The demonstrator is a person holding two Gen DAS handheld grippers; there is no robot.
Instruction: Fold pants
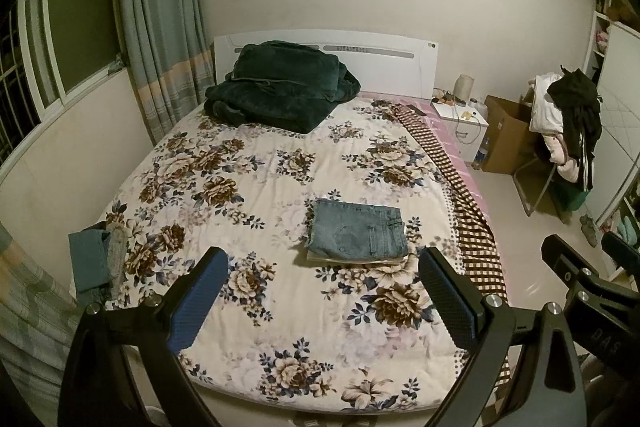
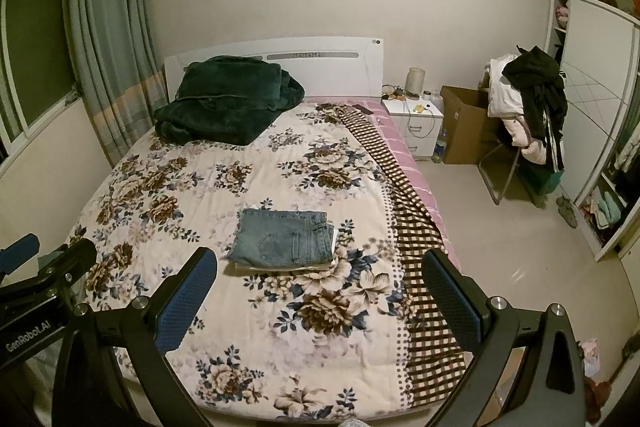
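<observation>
we see the folded blue denim pants (image 1: pixel 358 231) (image 2: pixel 283 235) lying flat on the floral quilted bed (image 1: pixel 224 187) (image 2: pixel 168 195). our left gripper (image 1: pixel 320 301) and right gripper (image 2: pixel 320 297) hover above, fingers spread wide, grasping nothing.

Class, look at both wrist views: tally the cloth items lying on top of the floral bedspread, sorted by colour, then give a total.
Blue folded denim pants: 1
Dark green plush blanket: 1
Teal folded cloth at the bed's left edge: 1
Grey cloth beside it: 1
Total: 4

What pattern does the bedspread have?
Brown and blue flowers on cream bedspread; right wrist view shows it best.
</observation>
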